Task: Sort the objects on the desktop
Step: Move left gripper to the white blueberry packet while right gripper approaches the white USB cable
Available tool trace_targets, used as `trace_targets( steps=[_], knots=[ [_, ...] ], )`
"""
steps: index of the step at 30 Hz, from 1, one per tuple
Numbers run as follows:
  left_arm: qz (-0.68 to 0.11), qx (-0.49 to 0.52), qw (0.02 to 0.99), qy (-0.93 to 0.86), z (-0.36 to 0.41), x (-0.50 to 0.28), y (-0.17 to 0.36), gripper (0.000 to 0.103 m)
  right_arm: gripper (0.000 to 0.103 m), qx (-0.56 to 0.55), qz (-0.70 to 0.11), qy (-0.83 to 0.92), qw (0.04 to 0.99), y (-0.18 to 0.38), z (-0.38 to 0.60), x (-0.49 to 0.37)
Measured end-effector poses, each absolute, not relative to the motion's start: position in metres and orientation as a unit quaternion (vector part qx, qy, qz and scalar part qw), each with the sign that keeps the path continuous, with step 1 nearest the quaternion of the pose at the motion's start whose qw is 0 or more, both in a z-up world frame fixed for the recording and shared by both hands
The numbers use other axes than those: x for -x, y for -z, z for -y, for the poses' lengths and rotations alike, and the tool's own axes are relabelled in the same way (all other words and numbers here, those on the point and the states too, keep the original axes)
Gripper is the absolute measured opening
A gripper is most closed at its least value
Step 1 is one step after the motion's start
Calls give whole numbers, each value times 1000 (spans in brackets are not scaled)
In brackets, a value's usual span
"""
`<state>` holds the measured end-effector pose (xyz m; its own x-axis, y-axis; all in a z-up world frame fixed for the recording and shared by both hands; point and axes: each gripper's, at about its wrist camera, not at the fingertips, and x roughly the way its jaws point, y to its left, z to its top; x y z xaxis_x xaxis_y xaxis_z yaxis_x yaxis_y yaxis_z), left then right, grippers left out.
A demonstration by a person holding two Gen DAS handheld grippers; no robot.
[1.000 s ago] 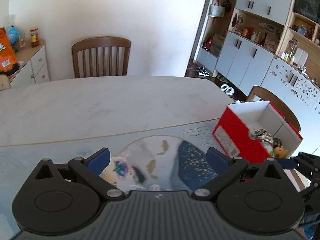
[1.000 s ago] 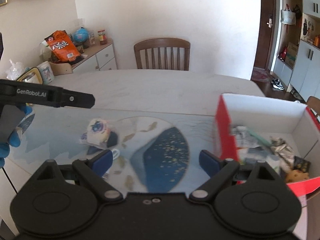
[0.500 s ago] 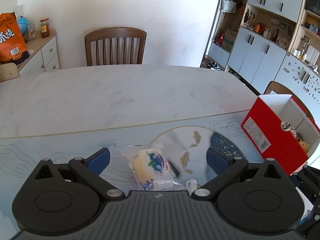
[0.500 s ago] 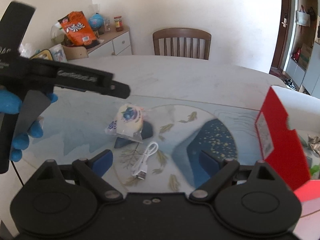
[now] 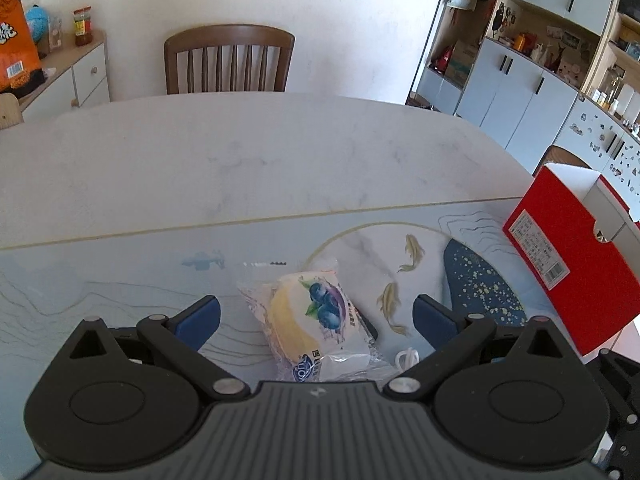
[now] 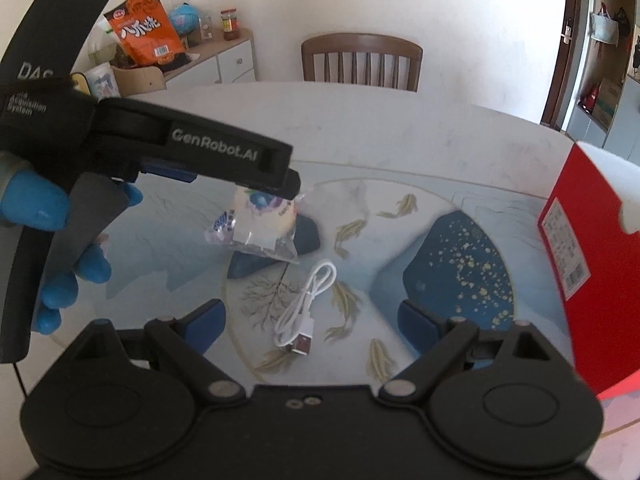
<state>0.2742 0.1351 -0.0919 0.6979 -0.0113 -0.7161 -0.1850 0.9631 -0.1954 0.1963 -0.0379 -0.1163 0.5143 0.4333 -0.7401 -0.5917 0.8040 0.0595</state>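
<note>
A clear-wrapped pastry packet with a blueberry print [image 5: 316, 320] [image 6: 260, 224] lies on the fish-pattern mat, resting on a dark blue object [image 6: 276, 250]. My left gripper [image 5: 315, 321] [image 6: 288, 180] hovers just above the packet, open, its blue pads either side of it. A white USB cable [image 6: 306, 304] [image 5: 406, 358] lies coiled on the mat in front of my right gripper [image 6: 310, 323], which is open with nothing held. The red box [image 5: 572, 264] [image 6: 580, 248] stands at the right.
A hand in a blue glove [image 6: 52, 208] holds the left gripper. A wooden chair [image 5: 230, 60] stands at the table's far side. A sideboard [image 6: 212, 60] at the back left carries an orange snack bag [image 6: 146, 28]. White cabinets [image 5: 532, 100] line the right wall.
The left gripper has swung left and come down over the pastry packet. The right gripper has drawn back from the red box toward the left, bringing the cable in front of it.
</note>
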Motion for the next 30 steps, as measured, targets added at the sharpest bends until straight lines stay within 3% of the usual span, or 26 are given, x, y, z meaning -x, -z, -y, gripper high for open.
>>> trace_targets(
  steps=[9, 14, 19, 22, 30],
  knots=[
    [-400, 120, 907, -50, -137, -281, 112, 102, 91, 109, -403, -292, 861, 134, 29, -199],
    [-400, 115, 908, -47, -137, -283, 116, 102, 81, 100, -414, -290, 857, 142, 25, -202],
    [-398, 107, 910, -44, -137, -286, 120, 102, 77, 106, -414, -287, 857, 147, 21, -205],
    [-400, 107, 909, -45, -137, -289, 124, 94, 70, 115, -405, -285, 861, 148, 17, -206],
    [-398, 111, 910, -38, -136, -291, 130, 85, 60, 121, -397, -286, 864, 149, 15, -208]
  ],
)
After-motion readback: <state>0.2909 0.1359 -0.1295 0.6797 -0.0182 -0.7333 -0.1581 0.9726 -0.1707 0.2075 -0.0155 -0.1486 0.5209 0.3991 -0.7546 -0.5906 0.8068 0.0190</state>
